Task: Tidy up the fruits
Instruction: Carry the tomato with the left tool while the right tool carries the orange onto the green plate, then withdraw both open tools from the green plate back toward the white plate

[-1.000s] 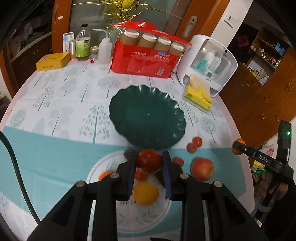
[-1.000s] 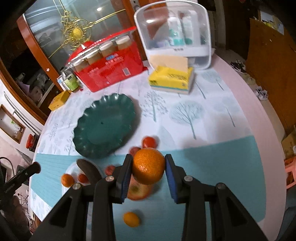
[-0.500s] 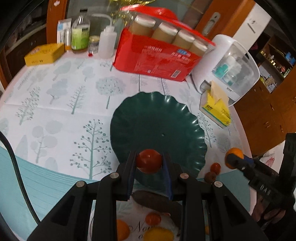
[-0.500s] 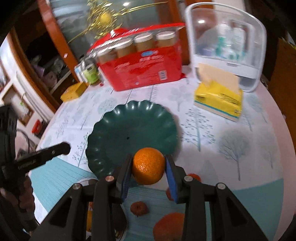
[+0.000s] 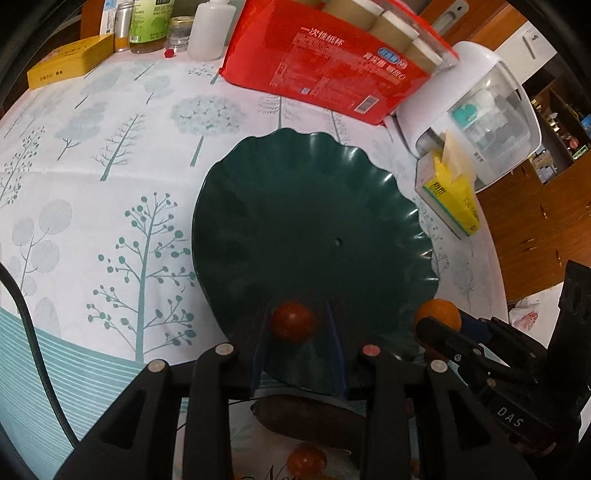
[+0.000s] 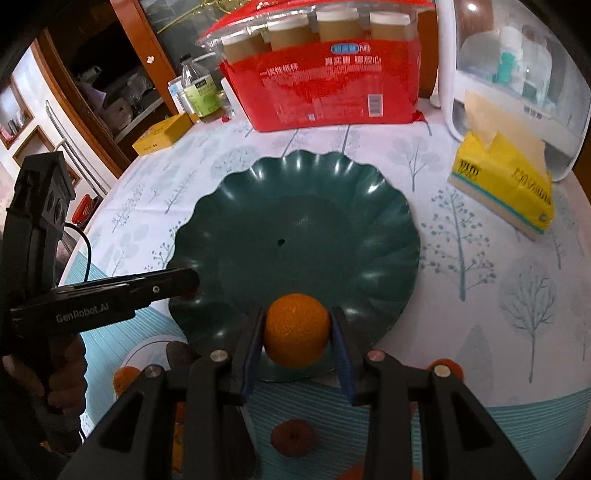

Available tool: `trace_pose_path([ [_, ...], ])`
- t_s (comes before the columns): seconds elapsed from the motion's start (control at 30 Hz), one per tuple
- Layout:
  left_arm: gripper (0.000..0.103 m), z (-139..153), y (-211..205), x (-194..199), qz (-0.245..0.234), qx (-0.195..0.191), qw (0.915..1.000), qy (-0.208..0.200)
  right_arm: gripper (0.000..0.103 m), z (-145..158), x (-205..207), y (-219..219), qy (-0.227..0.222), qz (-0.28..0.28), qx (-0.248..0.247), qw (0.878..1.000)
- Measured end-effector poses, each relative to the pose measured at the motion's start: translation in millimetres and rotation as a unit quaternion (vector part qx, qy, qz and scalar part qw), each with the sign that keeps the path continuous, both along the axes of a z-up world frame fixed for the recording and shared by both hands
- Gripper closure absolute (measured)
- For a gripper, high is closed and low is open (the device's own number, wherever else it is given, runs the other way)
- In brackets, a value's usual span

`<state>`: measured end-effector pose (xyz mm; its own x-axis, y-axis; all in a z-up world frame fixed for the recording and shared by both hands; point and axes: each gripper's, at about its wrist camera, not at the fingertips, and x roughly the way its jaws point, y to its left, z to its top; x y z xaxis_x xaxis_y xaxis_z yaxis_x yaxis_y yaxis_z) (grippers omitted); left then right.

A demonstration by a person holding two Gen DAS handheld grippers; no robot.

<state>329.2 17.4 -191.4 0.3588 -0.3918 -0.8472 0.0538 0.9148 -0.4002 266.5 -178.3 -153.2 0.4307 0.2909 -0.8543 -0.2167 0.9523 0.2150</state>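
A dark green scalloped plate (image 5: 314, 206) (image 6: 332, 221) lies mid-table. My left gripper (image 5: 297, 325) has its jaws spread wider than a small red fruit (image 5: 292, 320) that sits between them over the plate's near rim. My right gripper (image 6: 295, 334) is shut on an orange (image 6: 296, 334) at the plate's near edge; it also shows in the left wrist view (image 5: 437, 314). The left gripper's finger (image 6: 162, 284) reaches over the plate's left rim.
A white patterned plate (image 5: 258, 443) near me holds a dark long fruit (image 5: 310, 415) and small red and orange fruits (image 5: 306, 458). A red cup pack (image 5: 325, 70), a yellow tissue pack (image 6: 506, 184), a white organiser (image 5: 476, 110), bottles (image 5: 147, 22) and a yellow box (image 5: 70, 64) line the far side.
Both grippers moved forward and down to the green plate's near rim. The left jaws have opened wider around the red fruit. The right still grips the orange.
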Motion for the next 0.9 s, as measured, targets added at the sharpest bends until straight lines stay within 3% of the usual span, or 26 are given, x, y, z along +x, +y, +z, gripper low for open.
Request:
trace_pose_path([
  [0.07, 0.062, 0.2, 0.0, 0.2, 0.002, 0.005, 1.0, 0.002, 0.066, -2.5, 1.2, -0.4, 0.003, -0.003, 0.002, 1.0],
  [0.13, 0.046, 2.6, -0.4, 0.1, 0.004, 0.012, 0.9999, 0.005, 0.063, -5.1, 1.9, -2.0, 0.011, -0.008, 0.001, 1.0],
  [0.37, 0.04, 34.0, 11.5, -14.9, 0.032, 0.027, 0.9991, -0.008, 0.051, 24.8, -13.2, -9.9, -0.018, -0.031, 0.003, 0.999],
  [0.53, 0.038, 76.0, 25.3, -42.9, 0.055, 0.026, 0.9971, -0.046, 0.04, 57.4, -36.2, -19.3, -0.043, -0.064, 0.019, 0.997],
  [0.67, 0.029, 106.9, 39.6, -67.1, 0.074, 0.016, 0.9944, -0.074, 0.037, 82.3, -61.1, -24.5, -0.065, -0.082, 0.017, 0.994],
  [0.9, 0.027, 141.5, 65.0, -118.3, 0.085, 0.018, 0.9893, -0.117, 0.035, 109.7, -110.3, -27.7, -0.096, -0.103, 0.009, 0.99],
])
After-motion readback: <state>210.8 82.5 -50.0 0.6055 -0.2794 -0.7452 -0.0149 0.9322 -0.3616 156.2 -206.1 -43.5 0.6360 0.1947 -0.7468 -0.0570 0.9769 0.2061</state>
